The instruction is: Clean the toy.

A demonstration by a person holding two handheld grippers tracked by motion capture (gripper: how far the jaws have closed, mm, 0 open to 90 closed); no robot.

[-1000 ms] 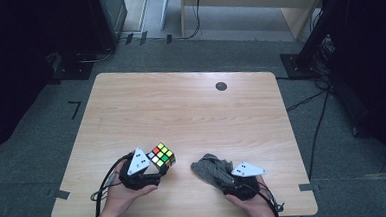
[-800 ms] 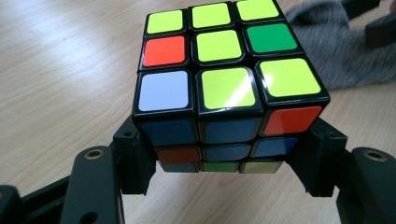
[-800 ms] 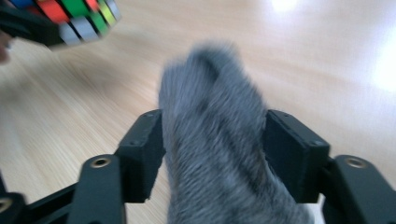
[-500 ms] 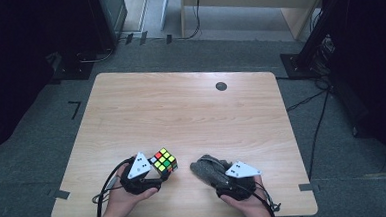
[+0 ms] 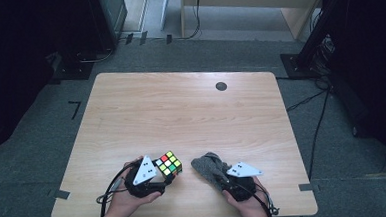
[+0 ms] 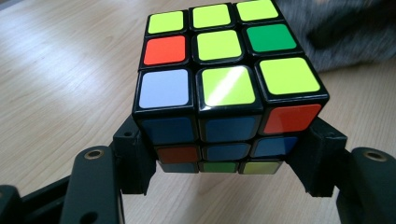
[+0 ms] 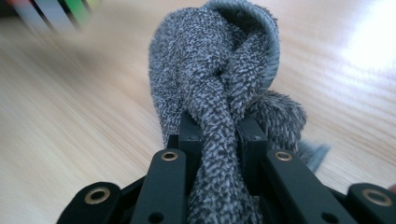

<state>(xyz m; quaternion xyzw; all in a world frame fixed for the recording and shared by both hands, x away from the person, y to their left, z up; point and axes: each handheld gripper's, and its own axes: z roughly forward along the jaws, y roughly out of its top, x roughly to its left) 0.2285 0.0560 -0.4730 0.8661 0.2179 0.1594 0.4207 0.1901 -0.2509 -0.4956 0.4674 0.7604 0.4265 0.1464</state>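
At the near edge of the wooden table (image 5: 181, 109), the left gripper (image 5: 157, 173) holds a Rubik's cube (image 5: 168, 164), its two black jaws pressed against opposite sides of the cube's lower layers. In the left gripper view the cube (image 6: 224, 84) sits tilted toward the camera, with a mostly yellow-green top face that also carries a red, a green and a pale blue-white sticker; the face toward the gripper shows blue, orange, green and yellow squares. Just to the right of the cube, apart from it, lies a grey terry cloth (image 5: 209, 166), bunched into a lump. The right gripper (image 5: 224, 179) is clamped on this cloth: in the right gripper view a twisted fold of the cloth (image 7: 219, 93) runs up between the nearly closed jaws and rises in a loop above them, while the rest trails onto the tabletop behind. A person's hands grip both tools from the table's near edge. A small dark round disc (image 5: 221, 86) sits far across the table, well apart from both grippers.
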